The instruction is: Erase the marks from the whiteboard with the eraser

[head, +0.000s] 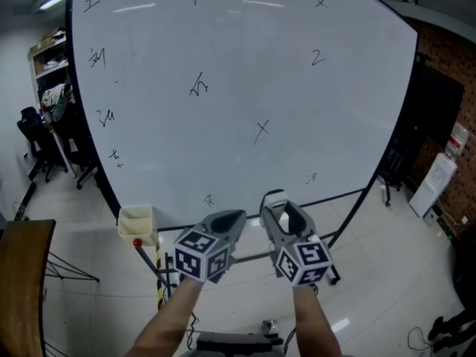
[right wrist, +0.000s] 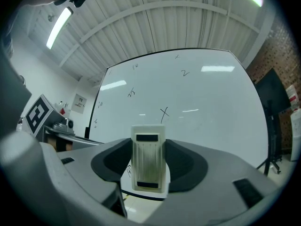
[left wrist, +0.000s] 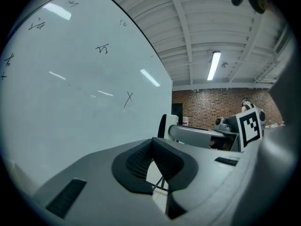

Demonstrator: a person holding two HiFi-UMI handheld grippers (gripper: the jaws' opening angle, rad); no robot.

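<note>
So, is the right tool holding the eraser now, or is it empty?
Holding it: the right tool is shut on the white eraser, which stands upright between its dark pads in the right gripper view.

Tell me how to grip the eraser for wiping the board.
Clamp its two long sides from behind, as the right gripper does: the eraser is a narrow block, so jaws span its width, leaving its far face free toward the whiteboard.
</note>
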